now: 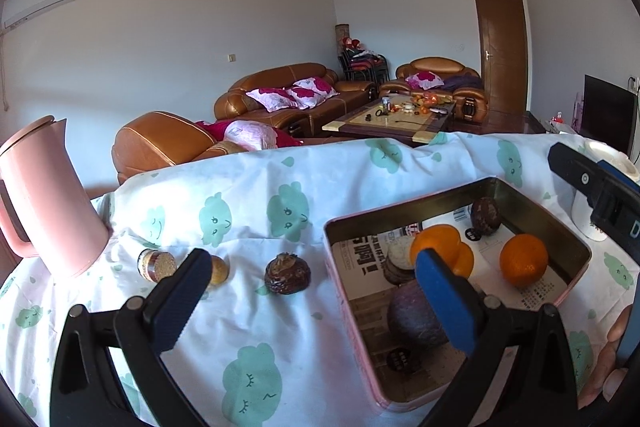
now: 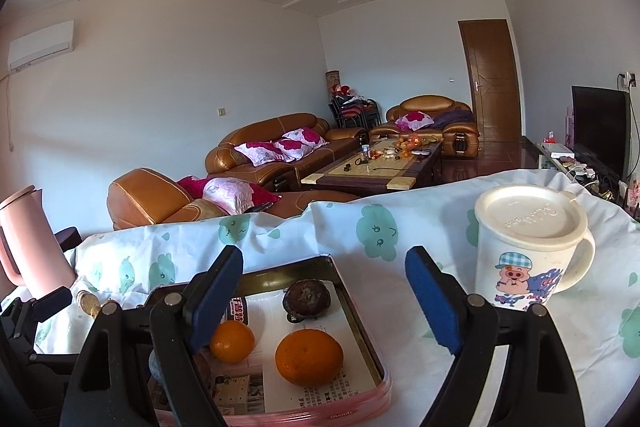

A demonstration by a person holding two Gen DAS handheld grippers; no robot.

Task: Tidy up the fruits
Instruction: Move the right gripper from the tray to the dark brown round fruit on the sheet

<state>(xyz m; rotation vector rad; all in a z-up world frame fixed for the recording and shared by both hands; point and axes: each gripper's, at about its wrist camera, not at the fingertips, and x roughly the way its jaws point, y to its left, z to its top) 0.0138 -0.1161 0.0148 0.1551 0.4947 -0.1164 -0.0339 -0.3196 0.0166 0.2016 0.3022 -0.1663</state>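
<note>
Loose fruit: dark mangosteen (image 1: pixel 287 273), small, hard-shelled, on the desk's cloth (image 1: pixel 256 327) beside the tin (image 1: pixel 340 291); pinch across its middle.
Left hand-held gripper (image 1: pixel 312 301): spread, empty.
Right hand-held gripper (image 2: pixel 324 301): spread, empty.

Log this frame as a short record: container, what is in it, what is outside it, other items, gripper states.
container: pink tin, paper-lined, on the clouded cloth
in tin: two oranges, small dark fruit, large dark fruit
outside tin: dark fruit, small yellow fruit, small jar, all left of the tin
other items: pink jug, lidded mug
left gripper: open, holding nothing
right gripper: open, holding nothing
</note>
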